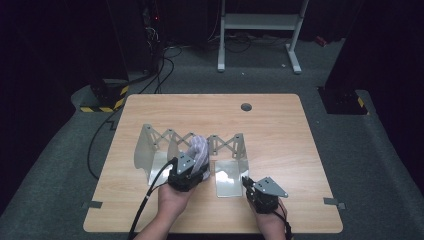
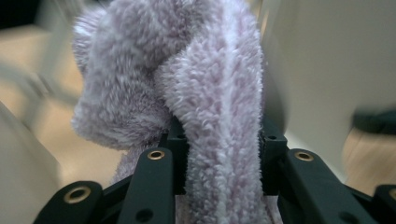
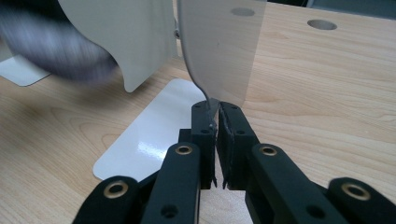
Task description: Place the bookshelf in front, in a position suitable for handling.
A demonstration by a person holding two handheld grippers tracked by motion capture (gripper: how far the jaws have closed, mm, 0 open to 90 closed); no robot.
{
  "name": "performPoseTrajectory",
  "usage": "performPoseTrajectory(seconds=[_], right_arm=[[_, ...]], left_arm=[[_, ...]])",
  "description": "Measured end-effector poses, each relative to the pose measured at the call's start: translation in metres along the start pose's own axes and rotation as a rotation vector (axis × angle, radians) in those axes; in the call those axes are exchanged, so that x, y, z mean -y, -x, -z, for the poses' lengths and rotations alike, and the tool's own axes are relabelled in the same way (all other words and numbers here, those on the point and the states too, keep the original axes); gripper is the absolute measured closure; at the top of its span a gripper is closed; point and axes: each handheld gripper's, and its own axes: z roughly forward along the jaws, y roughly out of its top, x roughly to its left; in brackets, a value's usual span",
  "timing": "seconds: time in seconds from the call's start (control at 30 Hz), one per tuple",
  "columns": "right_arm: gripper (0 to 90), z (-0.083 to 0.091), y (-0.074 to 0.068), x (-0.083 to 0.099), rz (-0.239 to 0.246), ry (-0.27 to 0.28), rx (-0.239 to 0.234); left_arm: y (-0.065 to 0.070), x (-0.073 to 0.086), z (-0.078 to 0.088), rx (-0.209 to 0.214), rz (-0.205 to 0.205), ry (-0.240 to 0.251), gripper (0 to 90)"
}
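my left claw [image 2: 219,154] was clamped on the fluffy lilac fabric bundle [image 2: 187,79], held between the dividers of the expanding grey metal rack [image 1: 150,145]. my right claw [image 3: 217,123] pinched a divider's lower edge. i judged the fabric might snag and drag the rack across the wooden surface [image 1: 280,125].

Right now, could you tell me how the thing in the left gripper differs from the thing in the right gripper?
The left gripper squeezes a fluffy lilac towel, soft and bunched; the right gripper pinches the thin edge of a rack divider, which is stiff, smooth, pale grey. The towel bulges wide between the jaws; the divider leaves them nearly together. Both are firmly clamped at the rack.
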Motion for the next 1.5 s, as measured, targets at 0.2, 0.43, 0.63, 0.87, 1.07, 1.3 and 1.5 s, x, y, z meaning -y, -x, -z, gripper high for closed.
performPoseTrajectory(seconds=[0.2, 0.43, 0.63, 0.87, 1.07, 1.3, 1.5], right_arm=[[85.6, 0.000, 0.000, 0.000, 0.004, 0.000, 0.000], [85.3, 0.000, -0.001, 0.000, 0.008, 0.001, -0.004], [85.2, 0.000, -0.002, 0.001, 0.010, 0.003, -0.009], [85.3, 0.000, -0.001, 0.002, 0.010, 0.002, -0.012], [85.1, 0.000, -0.002, 0.002, 0.010, 0.003, -0.015], [80.5, 0.001, -0.001, 0.003, 0.009, 0.003, -0.029], [70.4, 0.000, -0.001, 0.006, 0.007, -0.010, -0.055]], left_arm=[[0.002, 0.034, -0.022, 0.015, 0.031, -0.081, 66.3], [-0.001, -0.004, 0.008, 0.015, 0.017, 0.025, 66.3], [0.000, -0.037, 0.037, 0.009, -0.005, 0.138, 66.2], [0.001, -0.026, 0.035, 0.005, -0.009, 0.130, 66.2], [-0.001, 0.015, 0.001, 0.029, 0.000, -0.015, 66.2], [-0.002, 0.044, -0.001, 0.049, 0.004, -0.052, 65.2], [-0.008, 0.063, 0.029, 0.058, -0.008, -0.030, 64.3]])
